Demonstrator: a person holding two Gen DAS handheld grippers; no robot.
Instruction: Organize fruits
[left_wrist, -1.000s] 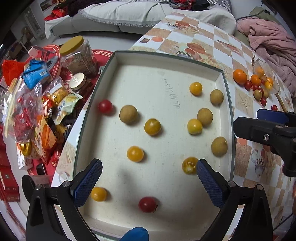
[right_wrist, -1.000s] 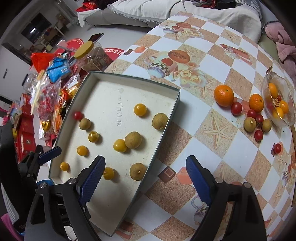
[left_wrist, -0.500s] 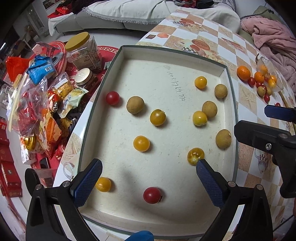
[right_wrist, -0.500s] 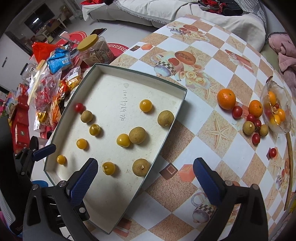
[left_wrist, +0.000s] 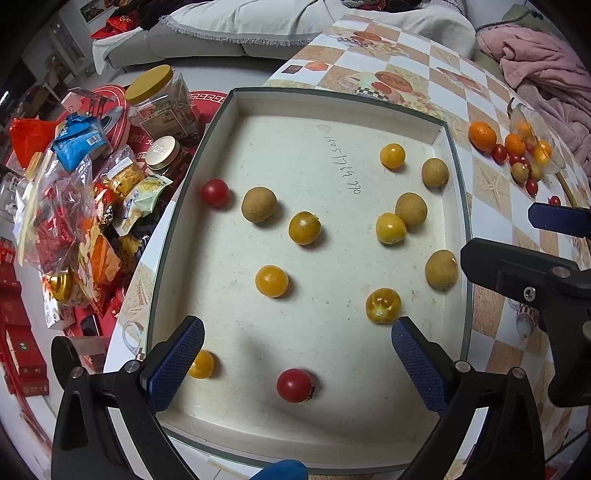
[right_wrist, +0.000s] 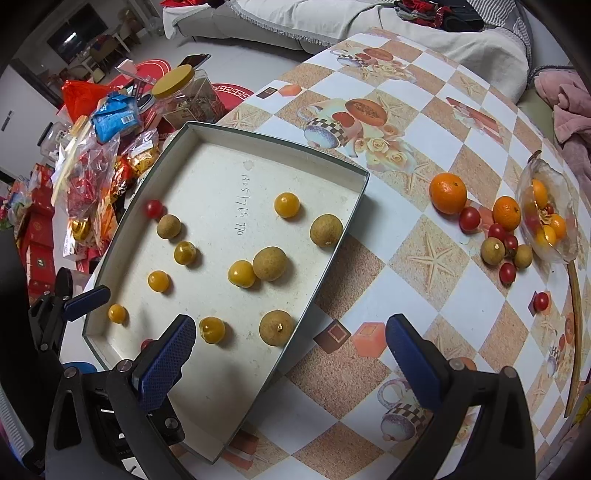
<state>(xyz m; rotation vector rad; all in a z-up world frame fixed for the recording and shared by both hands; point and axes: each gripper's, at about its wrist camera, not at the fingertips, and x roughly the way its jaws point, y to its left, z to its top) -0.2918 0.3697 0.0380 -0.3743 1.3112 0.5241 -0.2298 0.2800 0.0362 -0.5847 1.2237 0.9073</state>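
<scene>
A shallow white tray (left_wrist: 332, 107) (right_wrist: 258, 140) holds several yellow tomatoes, brown longans and two red tomatoes. My left gripper (left_wrist: 295, 363) is open and empty above the tray's near end, with a red tomato (left_wrist: 294, 385) between its fingers and a yellow tomato (left_wrist: 382, 305) by its right finger. My right gripper (right_wrist: 290, 356) is open and empty over the tray's right rim, near a longan (right_wrist: 276, 327). It also shows in the left wrist view (left_wrist: 546, 266). More fruit (right_wrist: 495, 236) lies loose on the table at the right.
A tipped glass bowl (right_wrist: 546, 214) with fruit lies at the table's right edge. Snack bags and jars (left_wrist: 92, 177) are piled off the table's left side. A pink cloth (left_wrist: 543, 62) lies at the far right. The checkered tablecloth (right_wrist: 388, 122) covers the table.
Both grippers have pulled back and up from the tray, so more of it shows in both views. Both stay open. No fruit has moved.
</scene>
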